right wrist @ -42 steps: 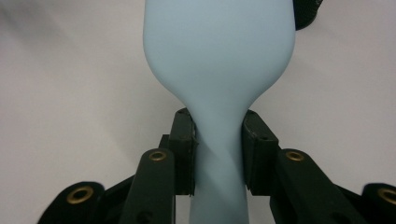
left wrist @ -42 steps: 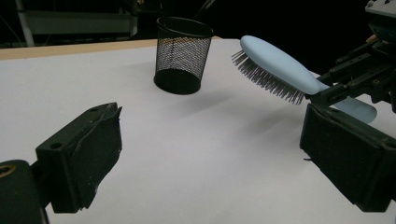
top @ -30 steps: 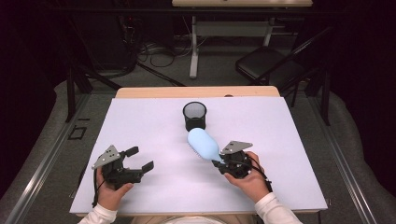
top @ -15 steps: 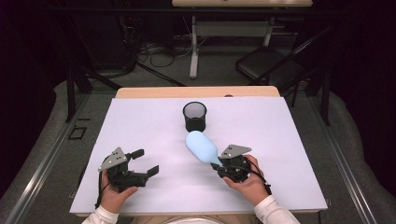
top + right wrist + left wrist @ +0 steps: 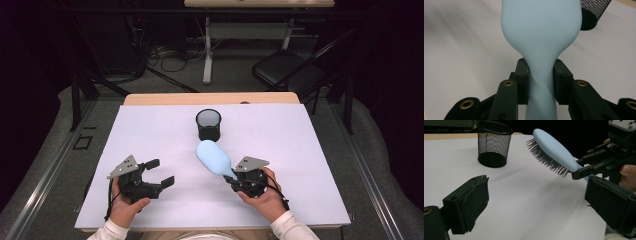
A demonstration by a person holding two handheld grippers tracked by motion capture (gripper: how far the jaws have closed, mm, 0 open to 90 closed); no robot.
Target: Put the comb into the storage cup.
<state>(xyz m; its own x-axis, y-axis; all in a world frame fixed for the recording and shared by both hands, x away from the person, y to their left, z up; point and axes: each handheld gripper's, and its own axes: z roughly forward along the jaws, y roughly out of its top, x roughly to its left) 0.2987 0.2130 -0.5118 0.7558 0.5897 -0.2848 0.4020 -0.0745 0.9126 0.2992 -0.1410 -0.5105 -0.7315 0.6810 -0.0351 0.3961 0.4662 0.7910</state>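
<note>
High view: overhead, facing forward across the table (image 5: 300,150) | left gripper view: low, near the tabletop | right gripper view: close-up | all share the mesh cup (image 5: 208,124).

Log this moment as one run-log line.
right gripper: shut on hairbrush handle, brush lifted | left gripper: open, empty | mesh cup: upright

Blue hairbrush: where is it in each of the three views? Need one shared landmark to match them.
High view: the blue hairbrush is at table centre, its handle in the right gripper, just below the black mesh cup.
Left gripper view: upper centre-right, bristles down, off the table, right of the mesh cup.
Right gripper view: centre, handle clamped between the jaws.
Shared landmark: the mesh cup, at top right in the right gripper view.
</note>
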